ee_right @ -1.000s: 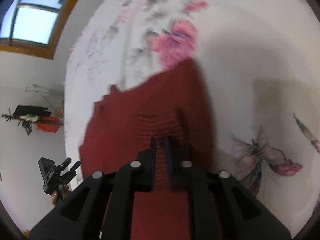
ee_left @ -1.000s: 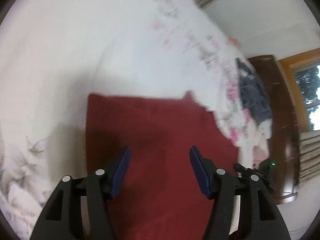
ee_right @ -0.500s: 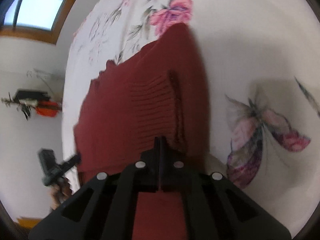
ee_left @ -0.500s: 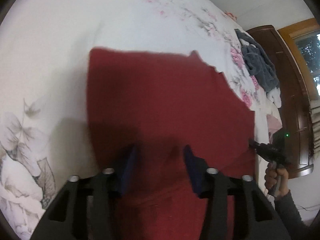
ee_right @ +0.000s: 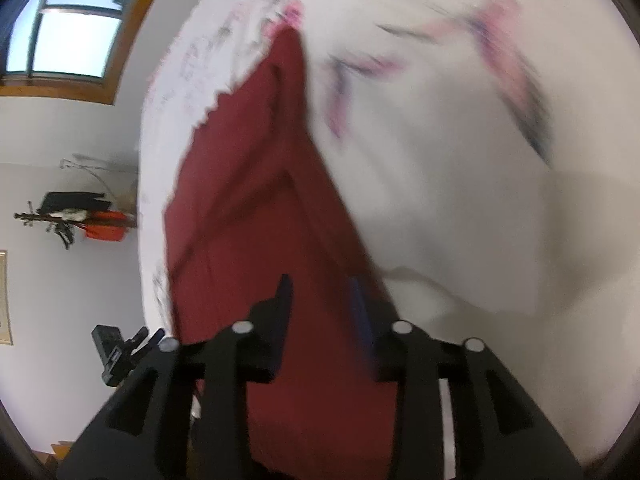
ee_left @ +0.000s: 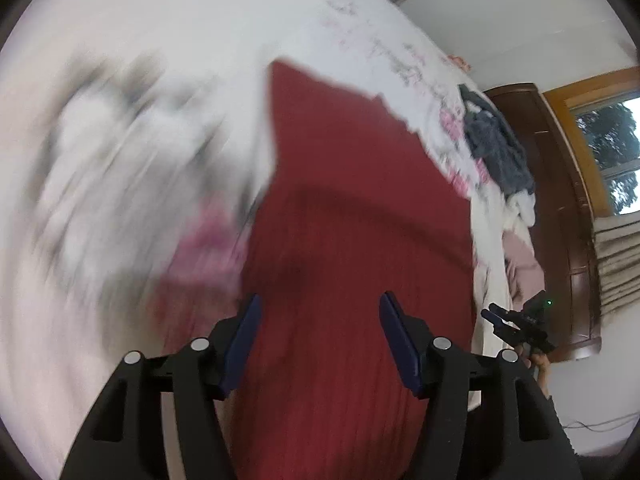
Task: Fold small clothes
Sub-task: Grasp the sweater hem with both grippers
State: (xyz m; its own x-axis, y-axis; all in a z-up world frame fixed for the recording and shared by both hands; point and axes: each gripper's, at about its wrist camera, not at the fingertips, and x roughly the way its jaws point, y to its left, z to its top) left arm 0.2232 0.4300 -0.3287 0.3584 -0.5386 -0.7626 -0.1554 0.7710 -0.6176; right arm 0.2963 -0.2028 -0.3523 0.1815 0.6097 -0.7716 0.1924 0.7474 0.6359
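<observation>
A dark red knitted garment [ee_left: 360,200] lies spread on the floral white bedsheet [ee_left: 160,40]. My left gripper [ee_left: 319,314] hovers over its near part, open, with only cloth showing below the gap. In the right wrist view the red garment [ee_right: 248,200] has a raised fold running along its right edge. My right gripper [ee_right: 321,300] sits over that edge with its fingers apart and the red cloth visible between them. Both views are motion-blurred. The other gripper shows small in each view: the right gripper [ee_left: 516,326] in a hand, the left gripper [ee_right: 120,354].
A pile of dark grey, white and pink clothes [ee_left: 496,152] lies at the bed's far side by a brown wooden headboard [ee_left: 560,200]. A window [ee_right: 64,28] and a coat rack [ee_right: 76,220] stand beyond the bed's edge.
My right gripper, shut on the garment's edge half a second ago, now has its fingers apart. The left gripper has widened too. Both cameras have swung, blurring the sheet.
</observation>
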